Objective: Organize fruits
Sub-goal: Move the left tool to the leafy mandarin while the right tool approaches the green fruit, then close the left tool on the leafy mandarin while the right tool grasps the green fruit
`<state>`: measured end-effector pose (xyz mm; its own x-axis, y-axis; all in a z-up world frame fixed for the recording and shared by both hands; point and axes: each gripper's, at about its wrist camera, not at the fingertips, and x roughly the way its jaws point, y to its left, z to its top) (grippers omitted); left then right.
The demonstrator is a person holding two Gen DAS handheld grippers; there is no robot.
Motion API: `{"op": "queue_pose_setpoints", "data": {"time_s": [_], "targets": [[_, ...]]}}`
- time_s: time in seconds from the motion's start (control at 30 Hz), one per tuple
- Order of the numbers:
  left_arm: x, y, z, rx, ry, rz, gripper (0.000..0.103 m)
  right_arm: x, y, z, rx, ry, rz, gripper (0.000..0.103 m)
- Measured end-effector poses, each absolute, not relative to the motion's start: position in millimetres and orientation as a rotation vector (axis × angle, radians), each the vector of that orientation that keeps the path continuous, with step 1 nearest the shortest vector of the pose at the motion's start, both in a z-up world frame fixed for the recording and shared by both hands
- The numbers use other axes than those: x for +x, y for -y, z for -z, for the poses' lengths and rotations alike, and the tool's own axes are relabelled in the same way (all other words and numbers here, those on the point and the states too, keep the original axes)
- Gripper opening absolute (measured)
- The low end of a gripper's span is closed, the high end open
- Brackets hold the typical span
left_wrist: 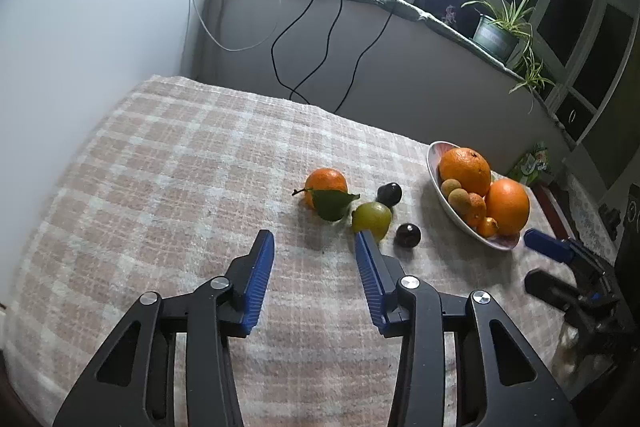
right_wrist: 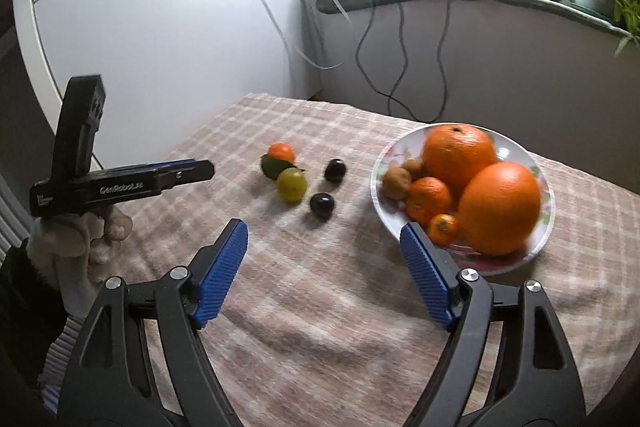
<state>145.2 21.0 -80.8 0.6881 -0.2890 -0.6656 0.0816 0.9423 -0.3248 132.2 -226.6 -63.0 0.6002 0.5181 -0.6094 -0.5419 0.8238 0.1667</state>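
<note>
Through my left wrist camera, my left gripper [left_wrist: 315, 239] hangs over the checked cloth [left_wrist: 160, 167] with its jaws parted and nothing between them. Just ahead lie the loose fruits: a mandarin [left_wrist: 326, 183] with a green leaf [left_wrist: 332, 203] lying against it, a green fruit [left_wrist: 372, 217] right at the tip of my right-hand finger, and two dark fruits [left_wrist: 390, 194] [left_wrist: 408, 235], one behind it and one beside it. The bowl [left_wrist: 434, 167] sits further right, already holding two big oranges and several smaller fruits. The green fruit looks smooth, round and light; I judge it would roll or squirt out of a hard pinch, so I would take it across its widest middle, gently. The dark ones look small, glossy and perhaps soft-skinned. My finger covers the near edge of the green fruit, so I cannot tell whether it touches.

Through my right wrist camera, my right gripper [right_wrist: 324, 237] stands wide open and empty, one finger just before the bowl's [right_wrist: 548, 187] near rim. The oranges there are blurred. The mandarin [right_wrist: 281, 151] is half hidden behind its leaf and the green fruit [right_wrist: 292, 185]. My other tool shows side-on at the left, in a gloved hand [right_wrist: 80, 239], its jaws not readable from here.
</note>
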Motion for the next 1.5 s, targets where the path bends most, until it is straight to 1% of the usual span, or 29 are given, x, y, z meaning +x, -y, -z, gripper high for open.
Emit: {"op": "queue_pose_setpoints", "data": {"time_s": [0.03,0.07,0.1,0.17,0.3,0.47,0.57,1.23,1.3,1.37,1.43,1.47,1.5], "targets": [[147,-22,81,-0.284,-0.787,0.212,0.038,133,221,64,-0.047,-0.698,-0.623,0.072],[149,-23,81,-0.288,-0.787,0.216,0.037,135,216,65,-0.056,-0.703,-0.630,0.066],[152,-23,82,-0.295,-0.787,0.220,0.037,137,210,67,-0.064,-0.709,-0.639,0.063],[158,-24,82,-0.306,-0.789,0.227,0.037,141,201,69,-0.076,-0.717,-0.649,0.061],[174,-27,86,-0.340,-0.799,0.237,0.037,153,183,74,-0.094,-0.732,-0.666,0.050],[198,-23,87,-0.345,-0.817,0.268,0.037,171,163,83,-0.114,-0.758,-0.675,0.048],[208,-18,88,-0.326,-0.827,0.282,0.036,179,152,90,-0.142,-0.771,-0.672,0.045],[238,-7,108,-0.288,-0.919,0.320,0.037,205,114,107,-0.234,-0.818,-0.654,0.045],[238,-8,109,-0.295,-0.918,0.320,0.037,207,111,110,-0.247,-0.827,-0.649,0.040],[239,-8,108,-0.289,-0.917,0.319,0.036,210,110,111,-0.255,-0.831,-0.638,0.038],[240,-6,108,-0.283,-0.917,0.320,0.036,214,111,113,-0.246,-0.842,-0.635,0.033],[240,-6,109,-0.285,-0.917,0.321,0.036,215,112,113,-0.241,-0.847,-0.635,0.032],[240,-7,110,-0.289,-0.919,0.322,0.034,216,113,113,-0.234,-0.849,-0.638,0.032]]}}
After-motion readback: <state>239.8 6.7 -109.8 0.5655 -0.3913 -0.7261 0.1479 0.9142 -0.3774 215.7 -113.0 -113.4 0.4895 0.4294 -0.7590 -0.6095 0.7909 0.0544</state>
